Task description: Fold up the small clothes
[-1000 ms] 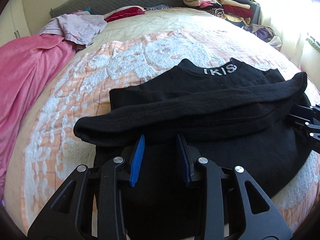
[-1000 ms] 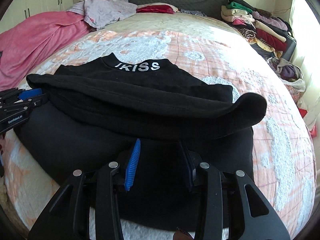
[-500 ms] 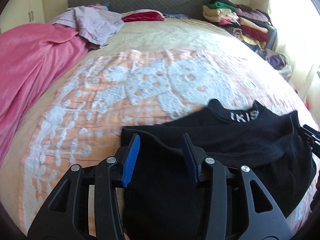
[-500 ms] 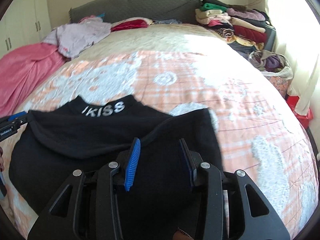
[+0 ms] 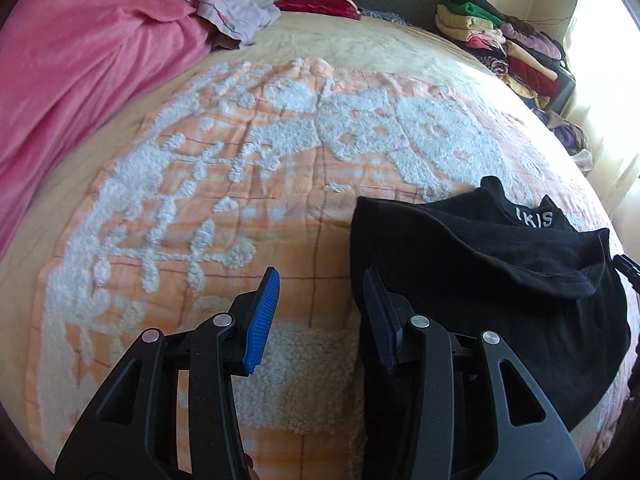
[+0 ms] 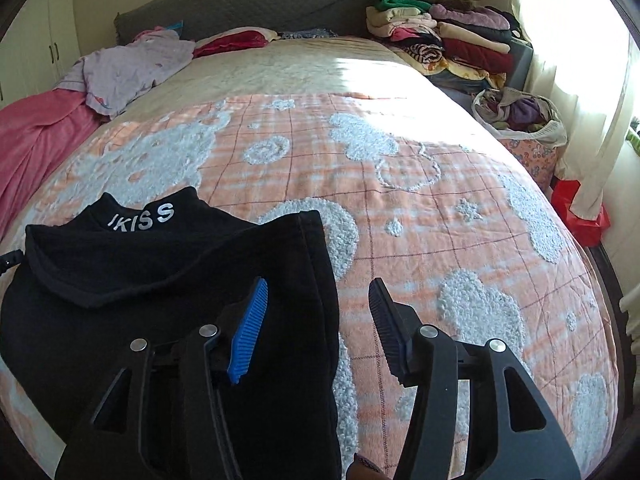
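Observation:
A black top [image 5: 500,280] with white letters on its collar [image 6: 142,218] lies folded on the orange and white bedspread [image 6: 420,220]. My left gripper [image 5: 320,276] hangs just off the top's left edge. It is open, with only bedspread showing between its fingers. My right gripper [image 6: 318,284] hovers over the top's right edge, and its jaws are opening. Its blue pad [image 6: 248,332] is above the black cloth [image 6: 140,280], its other finger above the bedspread. The pads do not press on the cloth.
A pink blanket [image 5: 80,80] covers the bed's left side, with lilac clothes [image 6: 128,64] heaped near the grey headboard [image 6: 248,0]. A stack of folded clothes [image 6: 440,40] and a full bag of laundry [image 6: 520,116] stand at the right, by the curtain.
Both grippers have slid apart sideways from over the top's middle, the left to its left edge and the right to its right edge. Both sets of jaws stand wider.

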Tool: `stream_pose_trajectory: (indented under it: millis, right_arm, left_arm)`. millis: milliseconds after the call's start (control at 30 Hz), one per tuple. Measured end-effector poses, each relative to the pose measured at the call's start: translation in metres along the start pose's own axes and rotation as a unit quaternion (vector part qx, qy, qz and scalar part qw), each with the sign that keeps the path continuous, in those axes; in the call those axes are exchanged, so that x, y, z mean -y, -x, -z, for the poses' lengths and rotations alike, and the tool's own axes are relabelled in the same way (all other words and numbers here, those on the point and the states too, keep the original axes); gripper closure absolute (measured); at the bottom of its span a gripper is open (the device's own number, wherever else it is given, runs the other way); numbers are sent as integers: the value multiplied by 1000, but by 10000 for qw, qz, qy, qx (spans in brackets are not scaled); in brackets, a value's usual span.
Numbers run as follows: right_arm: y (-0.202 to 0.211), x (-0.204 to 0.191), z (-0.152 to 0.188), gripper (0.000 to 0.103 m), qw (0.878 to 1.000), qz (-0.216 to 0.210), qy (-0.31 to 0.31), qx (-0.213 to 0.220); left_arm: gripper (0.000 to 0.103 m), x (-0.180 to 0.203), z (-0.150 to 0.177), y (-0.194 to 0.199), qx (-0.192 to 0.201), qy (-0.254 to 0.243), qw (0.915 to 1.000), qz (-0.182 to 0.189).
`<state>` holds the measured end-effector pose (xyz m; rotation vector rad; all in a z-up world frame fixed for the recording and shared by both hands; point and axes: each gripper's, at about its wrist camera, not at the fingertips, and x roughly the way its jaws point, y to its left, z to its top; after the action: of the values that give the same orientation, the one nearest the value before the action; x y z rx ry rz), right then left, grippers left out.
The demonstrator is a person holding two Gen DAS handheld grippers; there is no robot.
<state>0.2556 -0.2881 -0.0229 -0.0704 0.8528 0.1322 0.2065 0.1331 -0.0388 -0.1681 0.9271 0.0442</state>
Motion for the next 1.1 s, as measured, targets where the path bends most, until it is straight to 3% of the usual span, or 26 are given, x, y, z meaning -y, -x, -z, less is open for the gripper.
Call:
stream_pose_trajectory:
  millis: [167,200,233,267,367,467,700,900,1100]
  right_arm:
    - [-21,-1,-9,52,9995,-221,-8,-220]
    - [-24,1,-9,55,9992,-277,-35,-279]
    - [-27,2,-9,71,9989,-359,-64,-306]
    - [-28,4,-8,81,9981,-508,-147,-301]
    - [-22,10,-8,93,9967,-725,-326,-191]
    - [-7,17,-9,95,9949,-878,-487,-20]
    - [21,40,-24,95,9891,-1057,-892,503]
    - [-12,47,-16,95,9877,-915,-1258,138]
    - [-37,43,3,92,9895,-608,-1307,-129]
  left_arm:
    - [69,8,-9,-12,-89,15,9996,278]
    - [80,10,-11,-15,-126,28,9993,364]
    - [87,11,-12,-17,-162,43,9989,431]
    - [95,12,-12,-19,-178,55,9987,479]
    - [99,21,-12,-16,-119,-196,9992,319]
    - [100,22,-14,-8,51,-308,9991,272]
    - [101,10,-31,17,428,34,9978,502]
    - [101,4,-30,-12,168,397,9982,409]
    - [100,6,-17,-27,34,290,9993,216]
